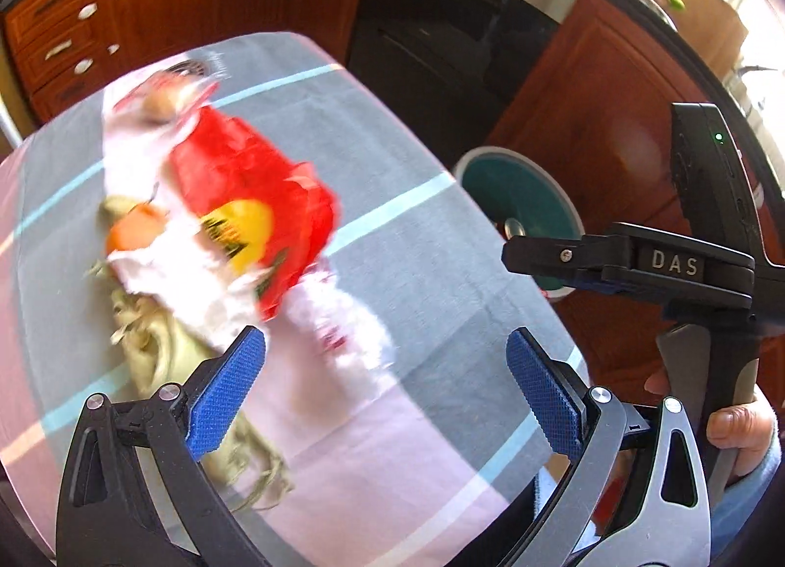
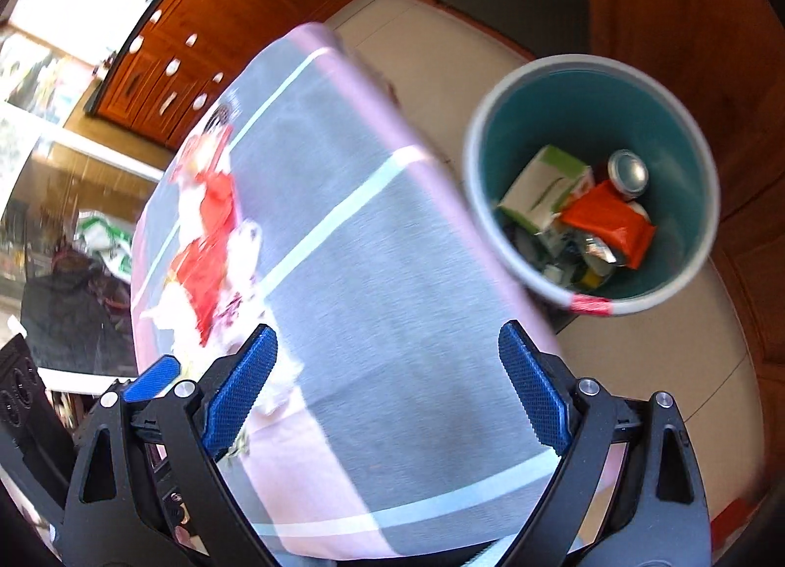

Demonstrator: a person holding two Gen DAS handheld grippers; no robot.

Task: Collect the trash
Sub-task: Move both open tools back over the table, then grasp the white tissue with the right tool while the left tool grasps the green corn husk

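- Motion blur smears the red wrapper [image 1: 245, 184] and white scraps mid-table; its yellow label is unreadable.
- "DAS" marks the right gripper [image 1: 549, 267].
- Left gripper [image 1: 387, 395] and right gripper both gape, empty.

The table wears a grey cloth with pink borders and pale blue stripes [image 1: 402, 282]. Ahead and left of the left gripper's [image 1: 385, 388] blue pads lies a blurred heap: a crumpled red wrapper with a yellow patch [image 1: 255, 194], white tissue paper [image 1: 343, 326], an orange round piece [image 1: 135, 230] and beige shredded scraps [image 1: 162, 346] nearest the left pad.
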